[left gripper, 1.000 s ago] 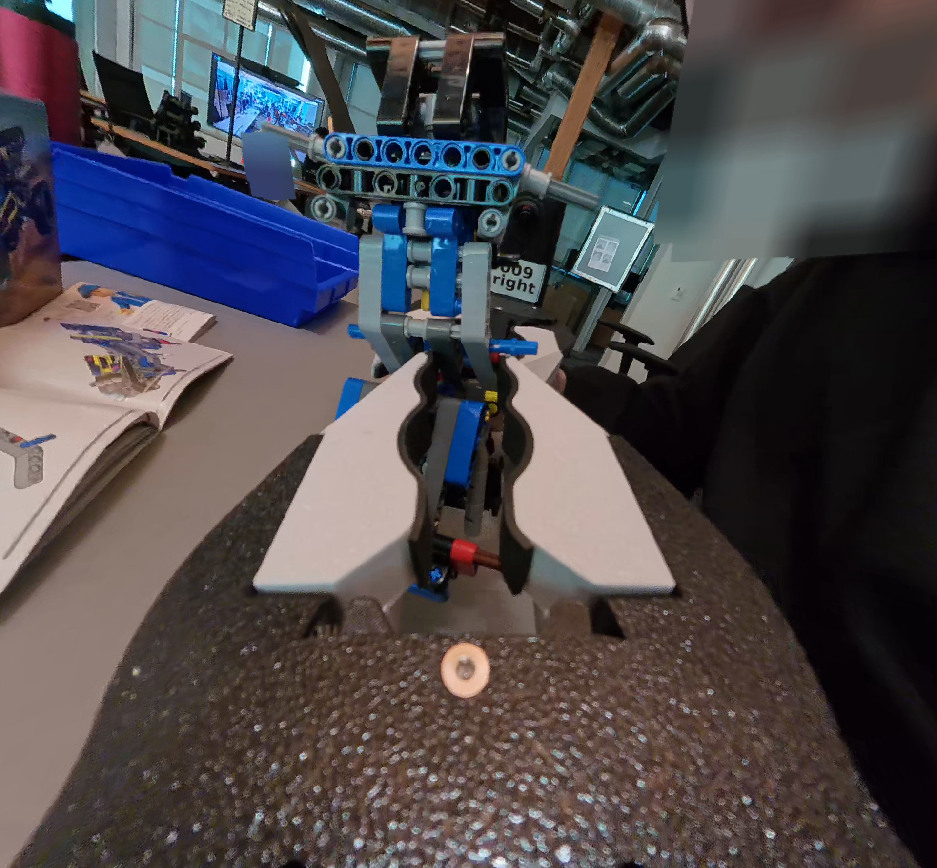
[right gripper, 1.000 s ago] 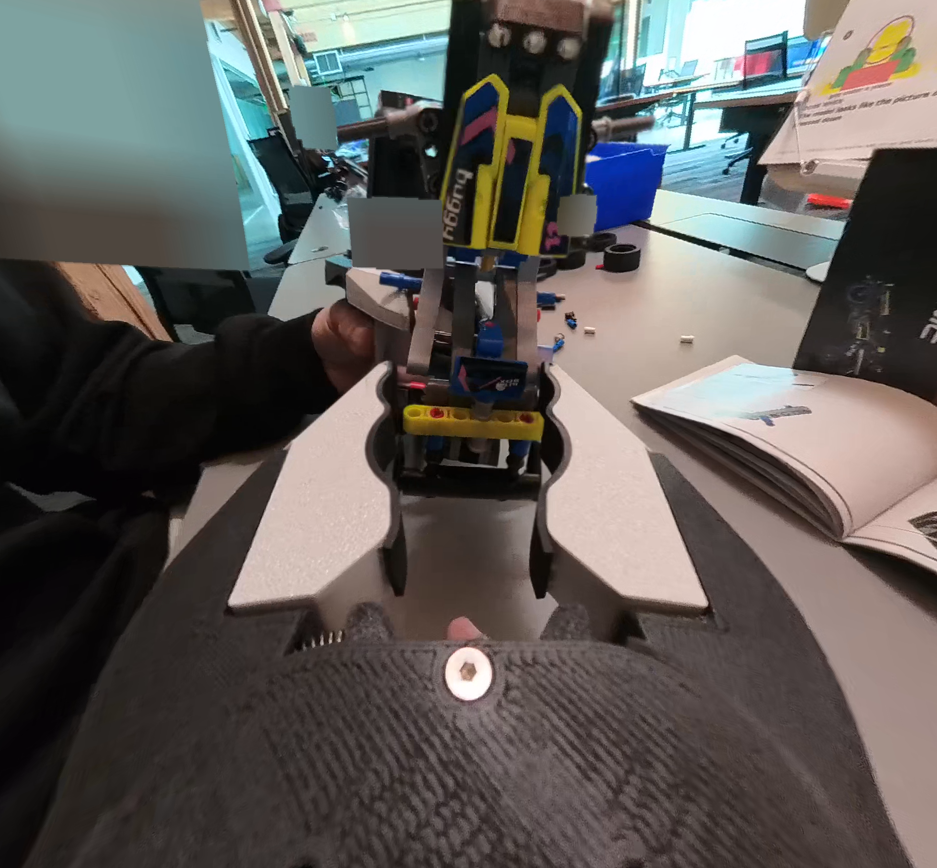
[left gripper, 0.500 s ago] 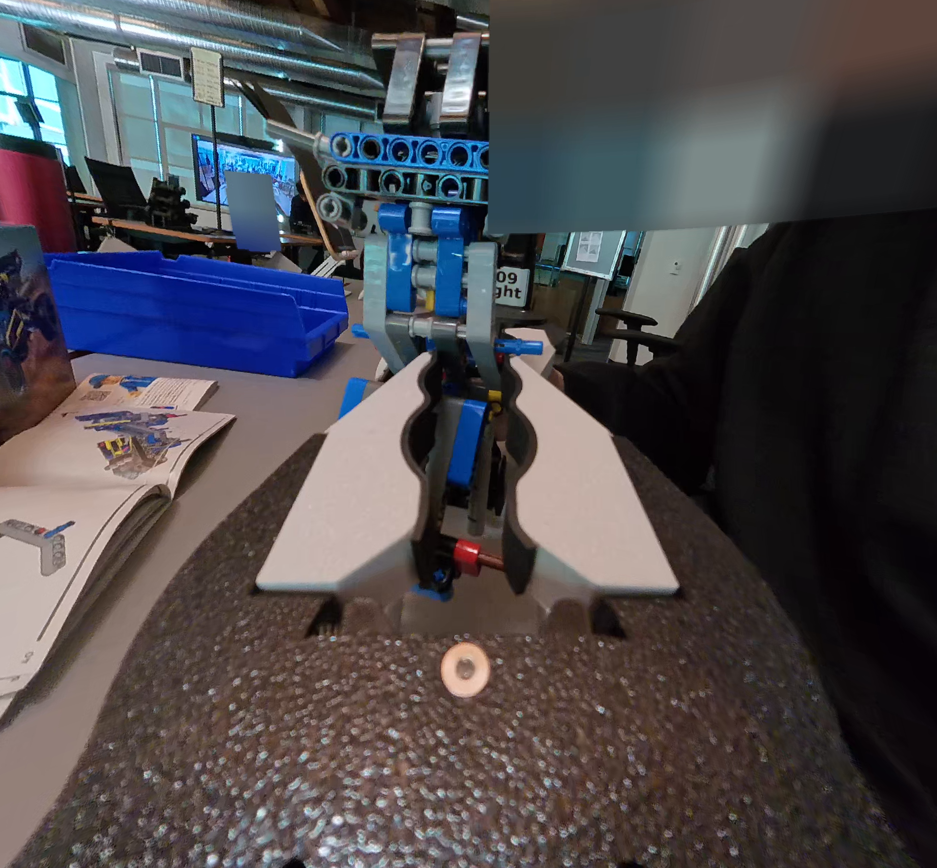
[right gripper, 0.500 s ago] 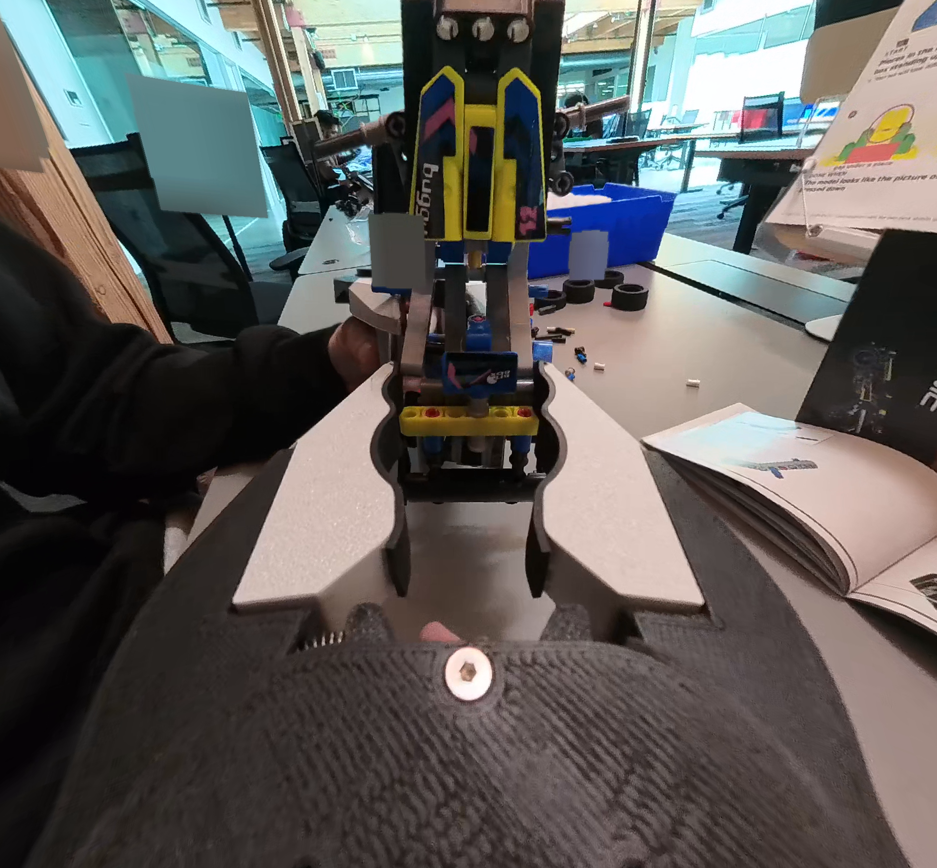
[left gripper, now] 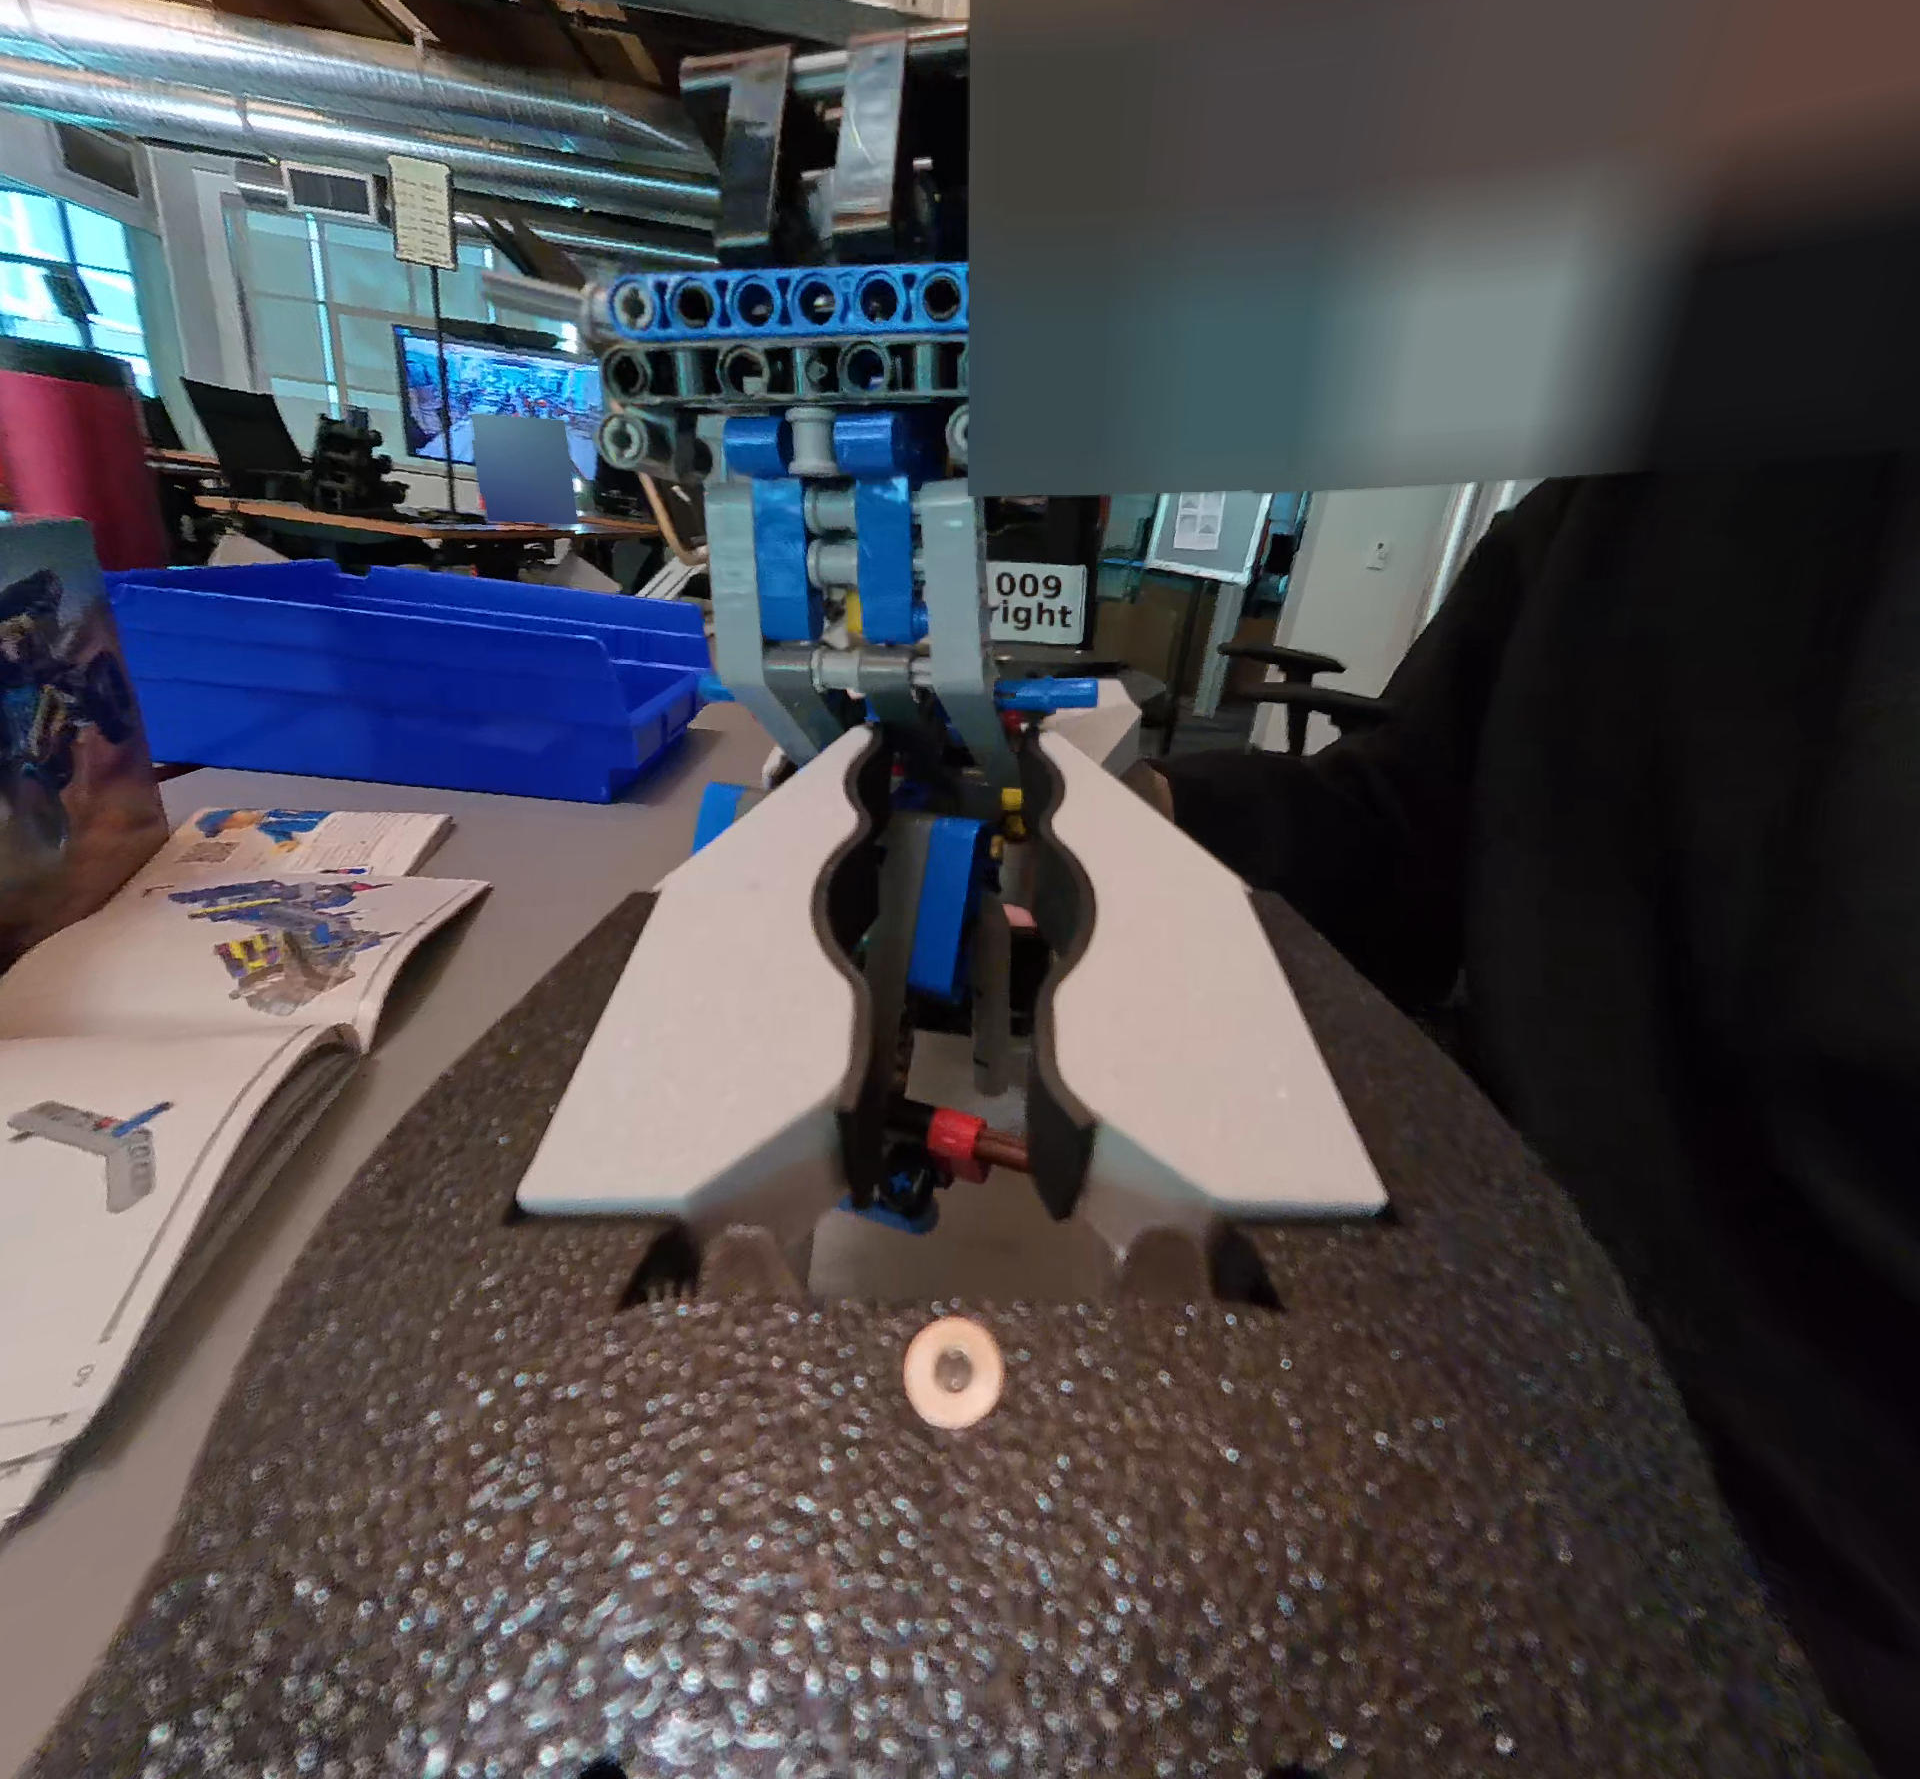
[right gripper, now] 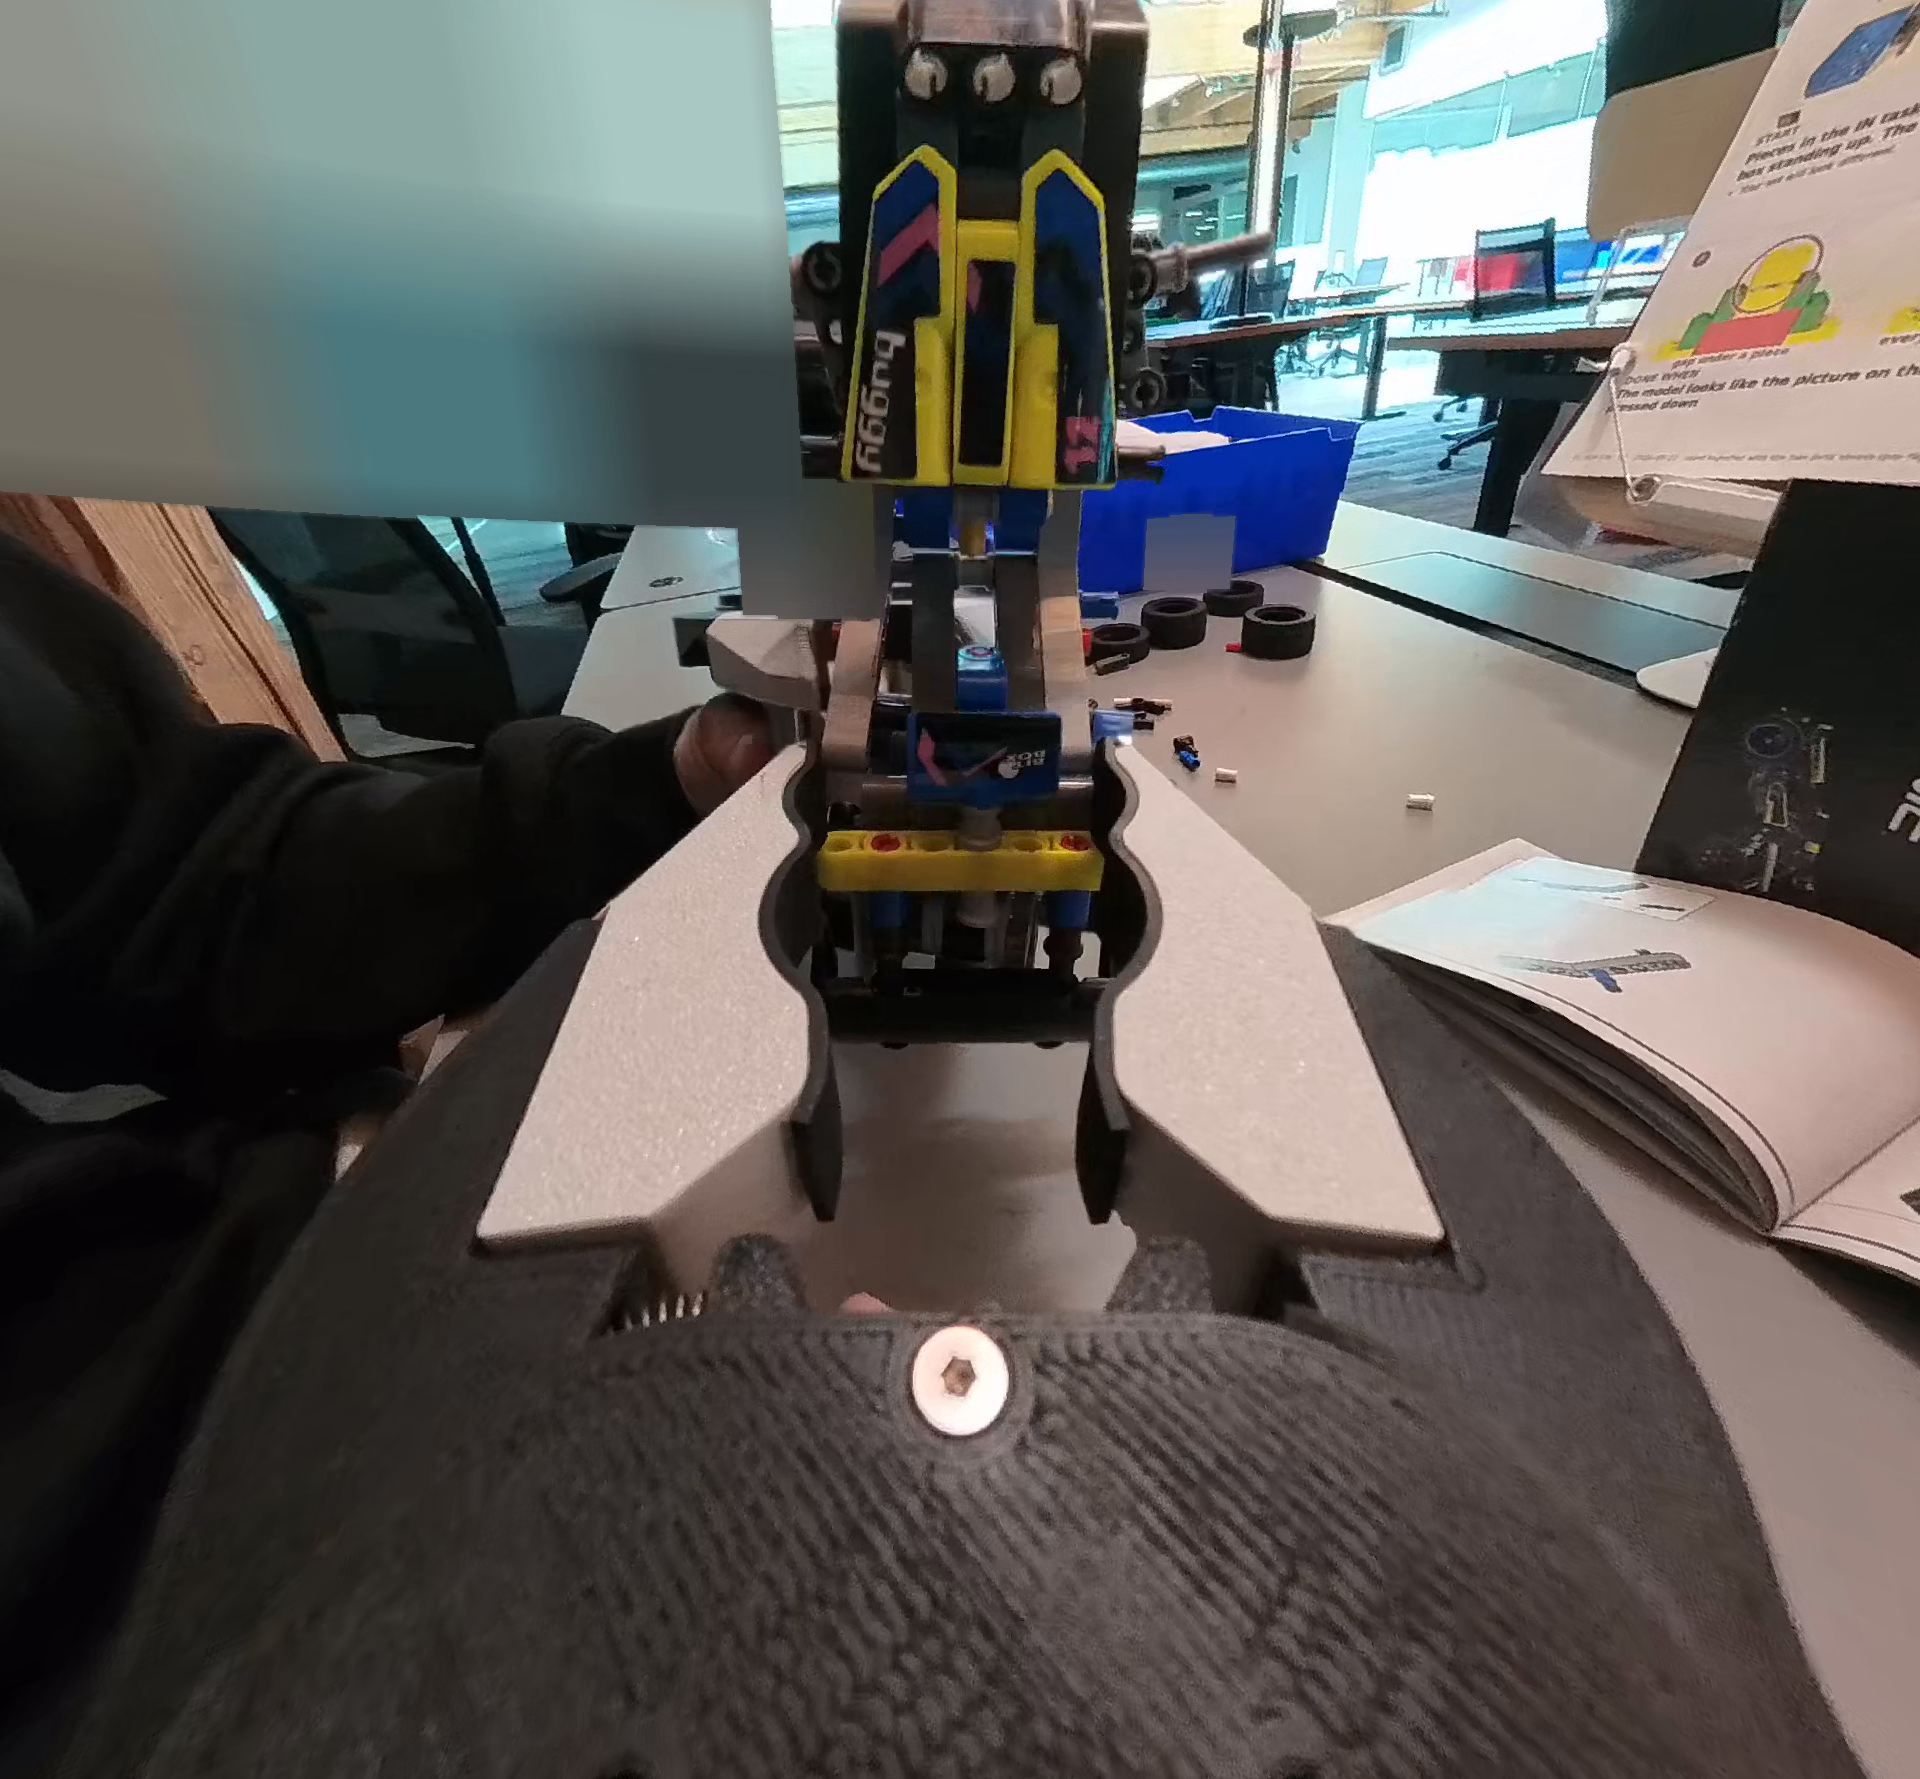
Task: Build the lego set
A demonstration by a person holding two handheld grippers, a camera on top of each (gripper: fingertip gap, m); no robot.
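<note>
Left claw (left gripper: 951, 763) is narrow, clamped on the underside of a blue-and-grey brick buggy (left gripper: 821, 524) held upright above the desk (left gripper: 540, 856); right claw (right gripper: 956, 794) grips its yellow-beamed end. Open instruction booklet (left gripper: 208, 981) lies beside

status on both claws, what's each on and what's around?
Left claw and right claw both clamped on the blue-yellow-grey brick buggy model, held aloft. Open instruction booklet and loose black rubber tyres on the grey table.
</note>
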